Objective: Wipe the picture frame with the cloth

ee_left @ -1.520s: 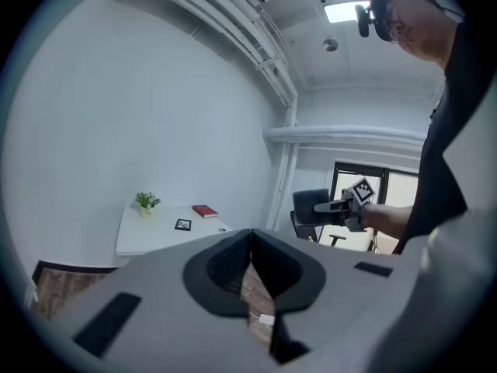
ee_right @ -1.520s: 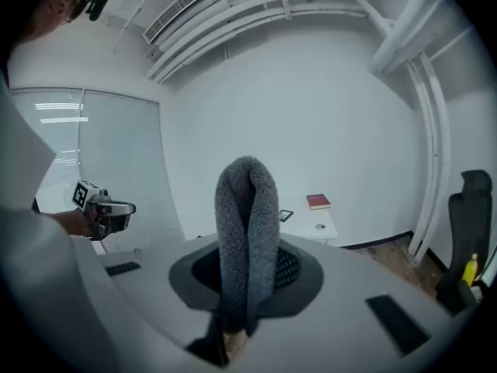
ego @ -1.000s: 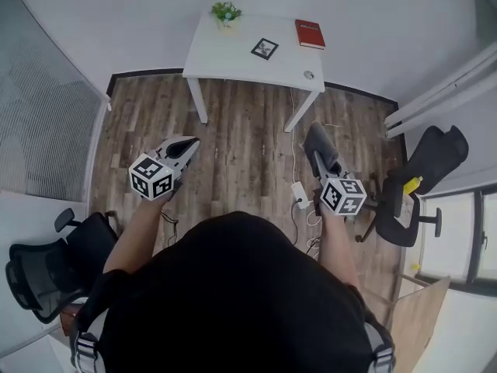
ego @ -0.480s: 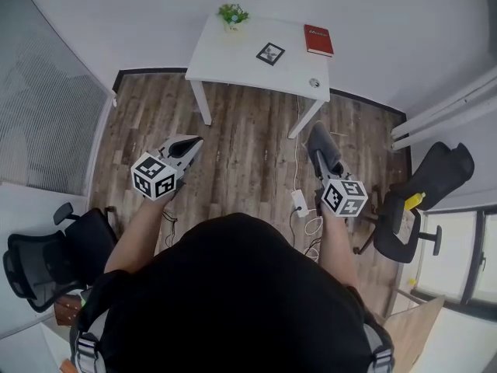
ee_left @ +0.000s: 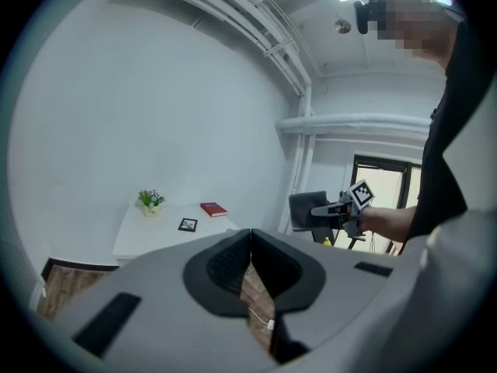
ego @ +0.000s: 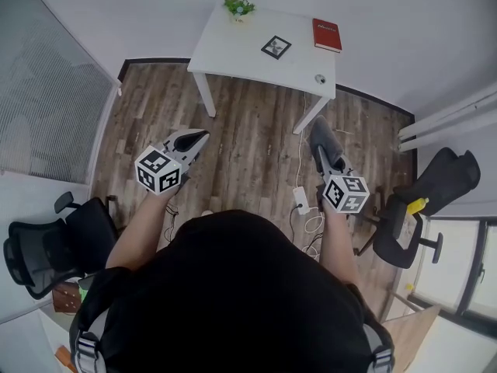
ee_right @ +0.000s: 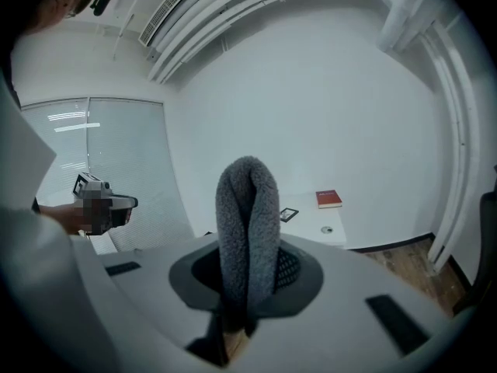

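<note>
The picture frame lies flat about the middle of the white counter, a little toward its right side. It has a small potted plant at the back edge to its left, a red book at the back right corner and a small round thing near the front right corner. None of them touches the frame. The gray cloth is not on the frame yet. It is folded into a loop and pinched between the jaws of the right tool, with the fold standing out ahead of the tips. The left tool holds nothing, its jaws pressed together. Both tools are held out over the wood floor, well short of the counter's front edge, so the step in hand looks like the approach and no wiping has begun. The next move probably calls for closing in on the front edge, reaching over it and laying the cloth's fold on the frame. The free left tool could steady the frame if it slides. The floor ahead is mostly open, though a cable with a white plug block trails near the right side, and black chairs stand off to both sides. On the counter, the bare surface around the frame leaves room for strokes, tightest toward the book.
</note>
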`<state>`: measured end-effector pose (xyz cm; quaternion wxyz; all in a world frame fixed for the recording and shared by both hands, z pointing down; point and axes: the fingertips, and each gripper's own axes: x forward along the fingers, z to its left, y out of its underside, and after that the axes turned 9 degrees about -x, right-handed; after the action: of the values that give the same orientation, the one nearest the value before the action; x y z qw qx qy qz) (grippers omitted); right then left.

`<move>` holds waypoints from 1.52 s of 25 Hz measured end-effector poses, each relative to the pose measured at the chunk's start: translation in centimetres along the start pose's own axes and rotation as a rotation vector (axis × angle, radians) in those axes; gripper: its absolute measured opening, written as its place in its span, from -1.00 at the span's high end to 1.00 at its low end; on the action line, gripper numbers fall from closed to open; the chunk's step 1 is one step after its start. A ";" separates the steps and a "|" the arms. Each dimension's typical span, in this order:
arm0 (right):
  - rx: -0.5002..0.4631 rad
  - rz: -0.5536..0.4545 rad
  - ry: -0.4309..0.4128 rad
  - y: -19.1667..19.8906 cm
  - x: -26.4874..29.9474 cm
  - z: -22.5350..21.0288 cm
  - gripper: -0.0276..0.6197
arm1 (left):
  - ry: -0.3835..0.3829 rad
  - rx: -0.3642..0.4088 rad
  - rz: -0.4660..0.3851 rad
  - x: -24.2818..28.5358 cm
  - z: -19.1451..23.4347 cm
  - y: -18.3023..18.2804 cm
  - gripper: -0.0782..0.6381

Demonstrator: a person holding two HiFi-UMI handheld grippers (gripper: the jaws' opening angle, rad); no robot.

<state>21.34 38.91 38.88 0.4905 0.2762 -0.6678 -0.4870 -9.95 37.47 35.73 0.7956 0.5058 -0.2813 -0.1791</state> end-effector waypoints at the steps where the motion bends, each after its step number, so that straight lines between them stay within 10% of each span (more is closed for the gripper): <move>1: -0.001 -0.004 -0.004 -0.1 0.0 0.1 0.77 | -0.001 0.002 0.004 0.0 -0.1 0.1 0.75; 38: -0.023 0.065 0.050 -3.3 10.5 -1.4 0.77 | 0.117 -0.023 0.055 10.0 11.5 -4.0 0.75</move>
<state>18.45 28.27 39.98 0.5258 0.2608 -0.6583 -0.4713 -9.41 21.95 38.56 0.8212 0.4982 -0.2459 -0.1305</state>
